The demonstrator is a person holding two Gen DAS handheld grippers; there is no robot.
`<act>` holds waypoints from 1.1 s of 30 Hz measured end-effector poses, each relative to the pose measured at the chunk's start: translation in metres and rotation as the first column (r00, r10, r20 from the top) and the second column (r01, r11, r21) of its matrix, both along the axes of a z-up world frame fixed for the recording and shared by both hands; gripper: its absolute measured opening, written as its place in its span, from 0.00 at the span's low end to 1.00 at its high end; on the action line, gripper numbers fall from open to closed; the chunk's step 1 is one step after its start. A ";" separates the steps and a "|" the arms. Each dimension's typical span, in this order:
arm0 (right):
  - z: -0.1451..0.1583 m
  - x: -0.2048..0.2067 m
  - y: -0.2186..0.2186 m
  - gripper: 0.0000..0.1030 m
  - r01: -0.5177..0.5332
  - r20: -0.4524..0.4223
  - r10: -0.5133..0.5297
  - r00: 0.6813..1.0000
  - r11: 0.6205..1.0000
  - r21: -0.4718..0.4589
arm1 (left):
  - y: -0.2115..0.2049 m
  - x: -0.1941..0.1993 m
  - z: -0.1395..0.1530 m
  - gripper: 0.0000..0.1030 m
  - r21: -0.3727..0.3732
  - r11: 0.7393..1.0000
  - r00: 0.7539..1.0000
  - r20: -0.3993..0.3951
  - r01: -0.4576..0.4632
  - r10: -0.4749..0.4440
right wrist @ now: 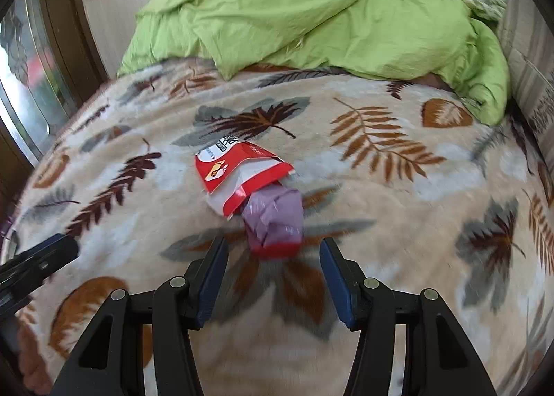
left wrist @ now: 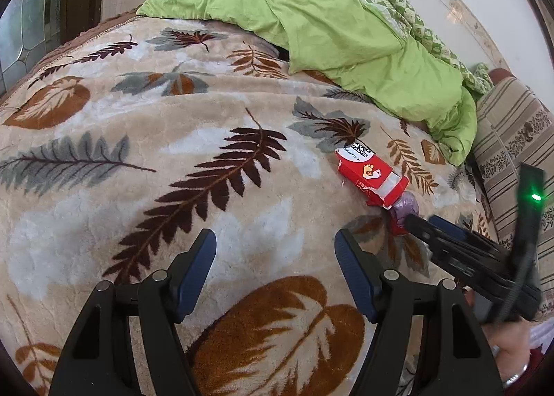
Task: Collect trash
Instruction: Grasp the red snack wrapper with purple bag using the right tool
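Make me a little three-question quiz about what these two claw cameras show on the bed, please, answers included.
1. True or false: the red carton lies on the leaf-patterned blanket.
2. What sticks out of the carton's open end? A) a purple wad B) a spoon C) a sock
3. Which gripper is nearer the trash?

Key
1. True.
2. A.
3. The right gripper, jaws open either side of the wad and not touching it. The left gripper is open over bare blanket.
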State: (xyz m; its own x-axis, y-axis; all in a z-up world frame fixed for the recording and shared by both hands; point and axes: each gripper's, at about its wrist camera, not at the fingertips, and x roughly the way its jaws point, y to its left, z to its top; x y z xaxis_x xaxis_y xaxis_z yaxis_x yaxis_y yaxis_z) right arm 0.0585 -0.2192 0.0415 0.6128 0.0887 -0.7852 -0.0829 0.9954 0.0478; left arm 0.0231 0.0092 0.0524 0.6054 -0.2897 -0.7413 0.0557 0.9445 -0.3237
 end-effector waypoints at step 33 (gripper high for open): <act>0.023 -0.082 -0.046 0.36 0.214 0.114 -0.277 0.954 0.897 0.387 | -0.050 0.053 -0.005 0.76 0.044 0.995 0.996 -0.003 0.089 -0.089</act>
